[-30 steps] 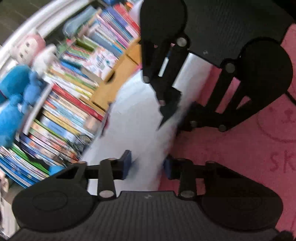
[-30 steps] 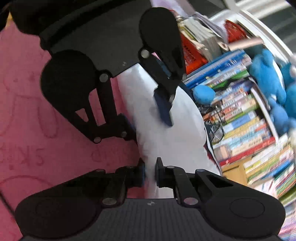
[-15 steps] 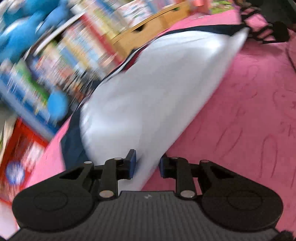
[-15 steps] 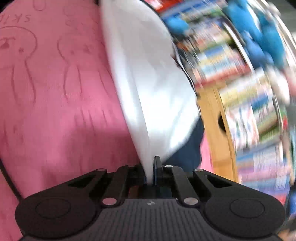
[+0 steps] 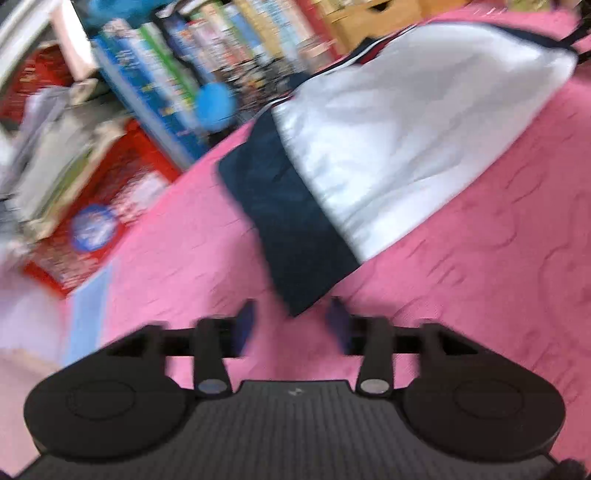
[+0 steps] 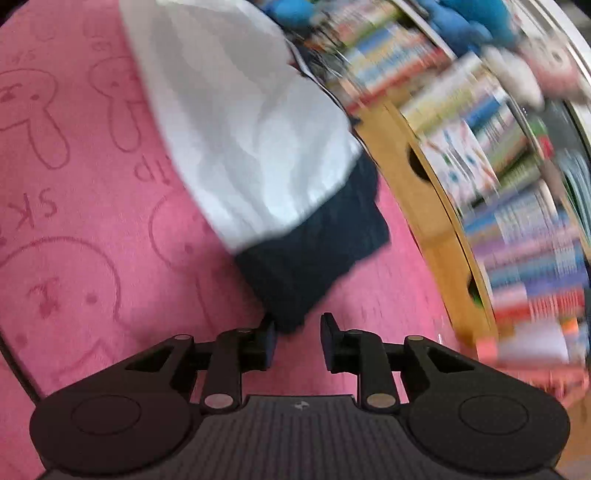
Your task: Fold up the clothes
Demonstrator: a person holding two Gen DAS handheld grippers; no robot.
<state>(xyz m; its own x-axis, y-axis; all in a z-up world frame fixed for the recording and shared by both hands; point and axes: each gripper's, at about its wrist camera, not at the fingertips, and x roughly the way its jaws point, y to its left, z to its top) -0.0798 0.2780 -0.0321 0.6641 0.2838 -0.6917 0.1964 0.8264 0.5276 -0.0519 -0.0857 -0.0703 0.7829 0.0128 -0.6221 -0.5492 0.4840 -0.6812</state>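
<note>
A white garment (image 5: 399, 140) with navy sleeves lies flat on the pink blanket (image 5: 480, 280). In the left wrist view its navy sleeve (image 5: 291, 225) ends just ahead of my left gripper (image 5: 291, 326), which is open with nothing between its fingers. The right wrist view shows the same white garment (image 6: 243, 129) and its other navy sleeve (image 6: 317, 251). My right gripper (image 6: 297, 341) is open, and the sleeve's tip lies just ahead of its left finger. Both views are motion-blurred.
Rows of books (image 5: 177, 74) and a red box (image 5: 96, 206) line the blanket's far side in the left wrist view. In the right wrist view a wooden box (image 6: 428, 192), books (image 6: 517, 184) and blue plush toys (image 6: 461, 18) border it. Rabbit outlines mark the pink blanket (image 6: 74, 184).
Both grippers swung the garment down onto the blanket, let go of it and opened. They have drawn back to the sleeve ends.
</note>
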